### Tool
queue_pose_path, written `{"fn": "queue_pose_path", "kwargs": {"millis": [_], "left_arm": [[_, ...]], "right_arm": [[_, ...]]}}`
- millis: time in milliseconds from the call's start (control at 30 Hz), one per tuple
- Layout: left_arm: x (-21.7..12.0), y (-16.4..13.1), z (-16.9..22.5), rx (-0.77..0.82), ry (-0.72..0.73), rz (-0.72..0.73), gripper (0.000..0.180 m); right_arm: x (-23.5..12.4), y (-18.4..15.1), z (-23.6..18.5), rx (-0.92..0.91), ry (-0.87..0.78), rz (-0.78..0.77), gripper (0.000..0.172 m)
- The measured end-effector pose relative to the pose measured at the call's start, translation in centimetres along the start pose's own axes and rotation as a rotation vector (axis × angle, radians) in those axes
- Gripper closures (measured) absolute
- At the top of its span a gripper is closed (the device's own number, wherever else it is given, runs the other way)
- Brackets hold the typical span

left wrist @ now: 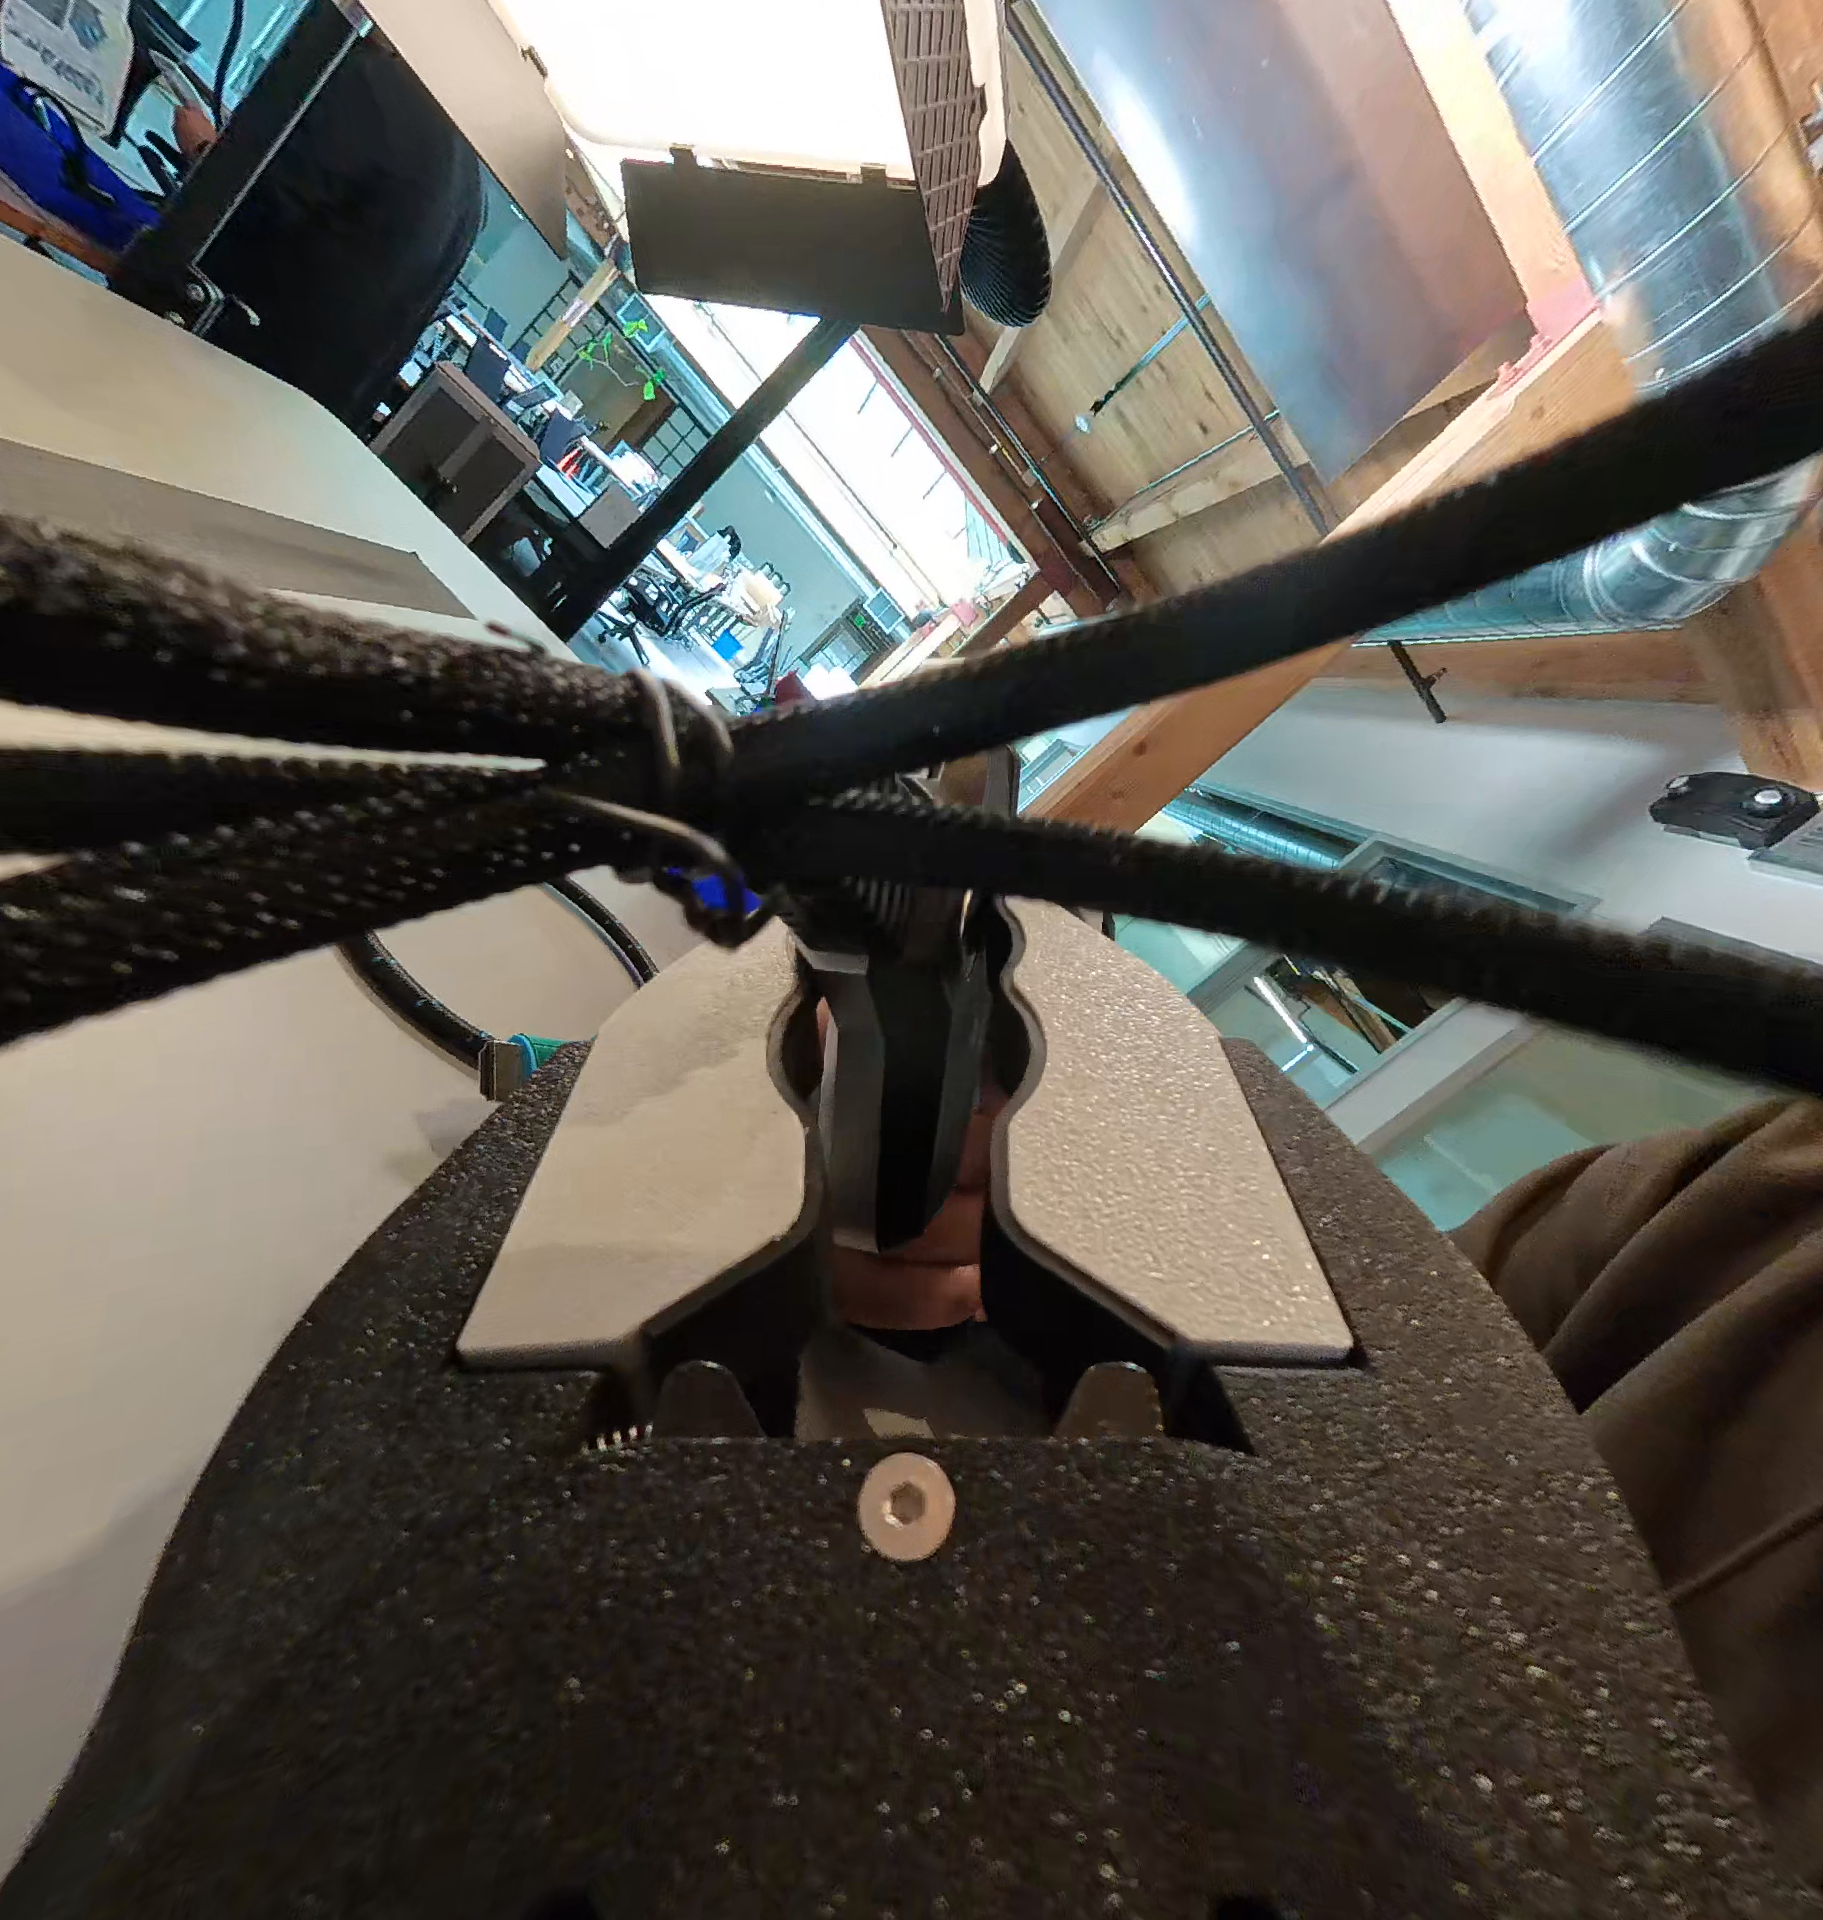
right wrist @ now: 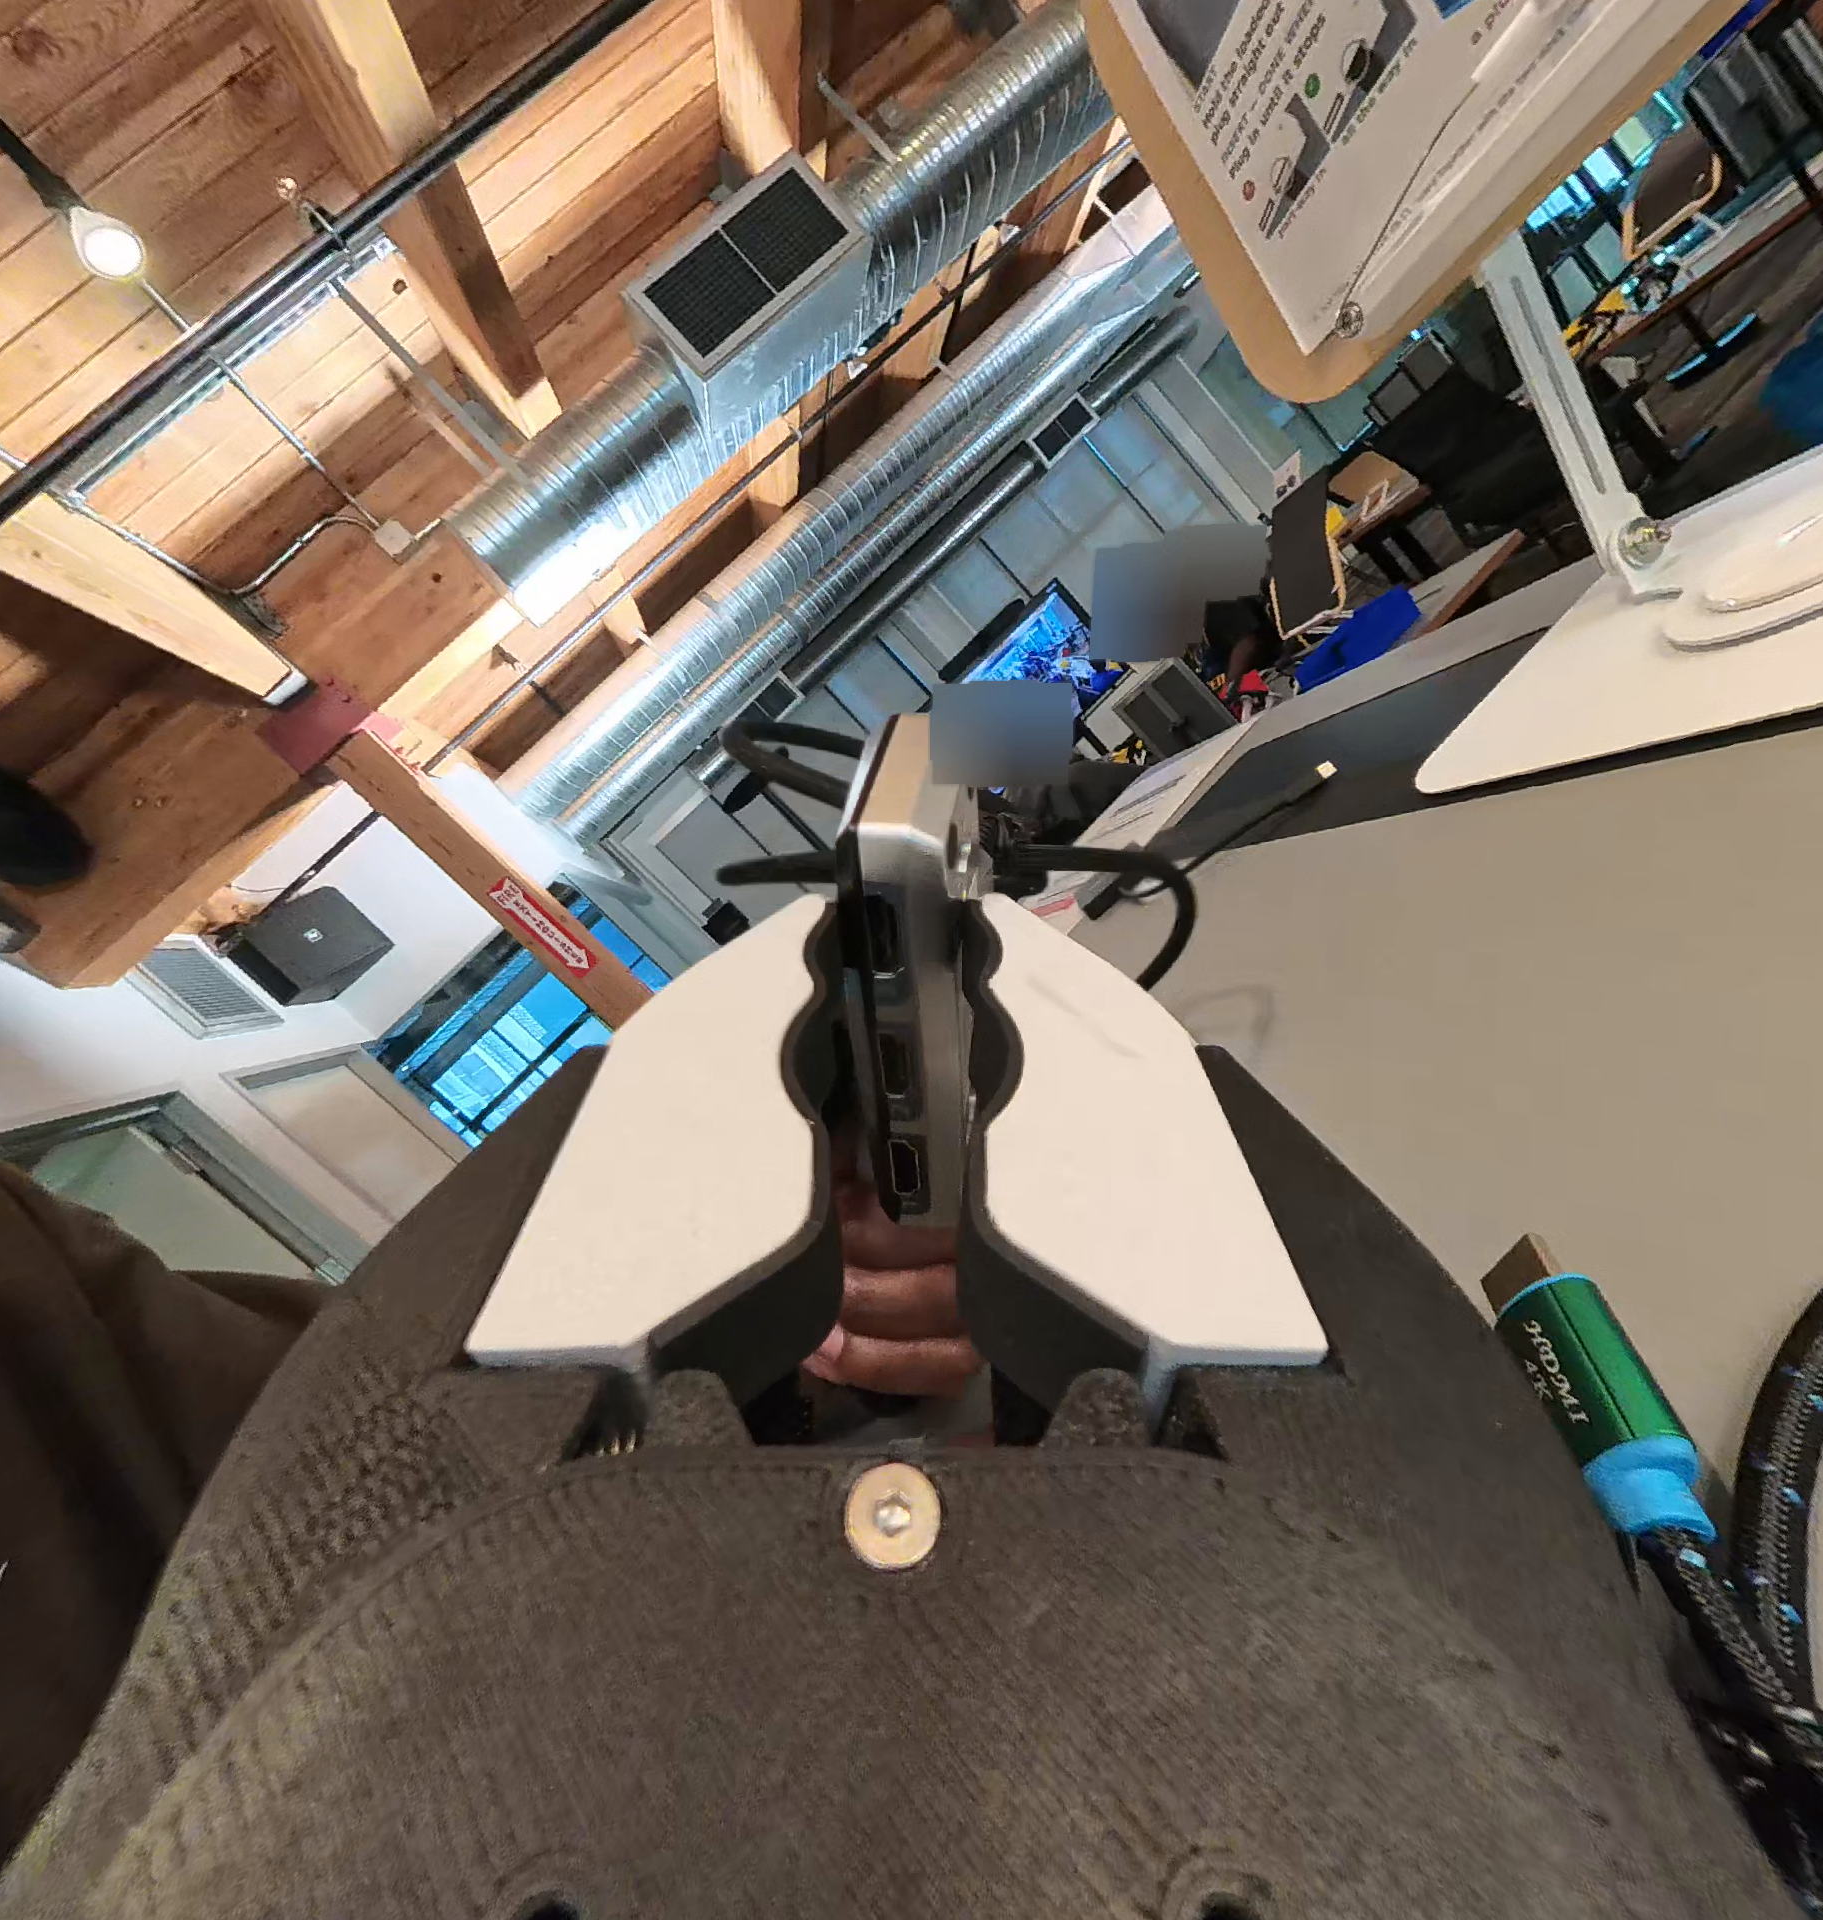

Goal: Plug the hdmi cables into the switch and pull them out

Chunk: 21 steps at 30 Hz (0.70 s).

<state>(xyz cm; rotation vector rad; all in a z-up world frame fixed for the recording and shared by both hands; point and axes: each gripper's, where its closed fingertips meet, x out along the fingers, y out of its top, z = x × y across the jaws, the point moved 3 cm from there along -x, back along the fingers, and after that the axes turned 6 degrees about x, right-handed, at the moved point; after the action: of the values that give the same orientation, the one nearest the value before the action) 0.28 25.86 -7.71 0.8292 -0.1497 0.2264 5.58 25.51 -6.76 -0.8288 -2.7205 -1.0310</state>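
Two grey tabletops [right wrist: 1509,1039], wood-beam ceiling [right wrist: 211,156].

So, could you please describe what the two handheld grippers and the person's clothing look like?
Both the left gripper and right gripper have a speckled black body with one silver screw and pale grey fingers with wavy, dark-lined inner edges. The sleeve is dark brown.

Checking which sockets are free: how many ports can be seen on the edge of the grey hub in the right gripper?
3, in a row down the edge of the grey hub: upper, middle, lower. The right gripper covers the hub's flat sides, so other ports may be hidden.
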Motion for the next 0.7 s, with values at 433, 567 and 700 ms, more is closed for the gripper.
{"fn": "queue_pose_path", "kwargs": {"millis": [433,567,700], "left_arm": [[-2.7,0.5,-4.3,-0.189,0.242,0.064,0.156],[-2.6,0.1,-4.7,-0.188,0.282,0.03,0.156],[-2.5,0.0,-4.7,-0.185,0.281,0.019,0.156]], "right_arm": [[-4.6,3.5,2.2,-0.591,-0.588,-0.18,0.149],[-5.2,1.0,4.3,-0.835,-0.755,-0.486,0.148],[-5.5,-1.8,5.8,-1.007,-0.809,-0.725,0.136]]}}
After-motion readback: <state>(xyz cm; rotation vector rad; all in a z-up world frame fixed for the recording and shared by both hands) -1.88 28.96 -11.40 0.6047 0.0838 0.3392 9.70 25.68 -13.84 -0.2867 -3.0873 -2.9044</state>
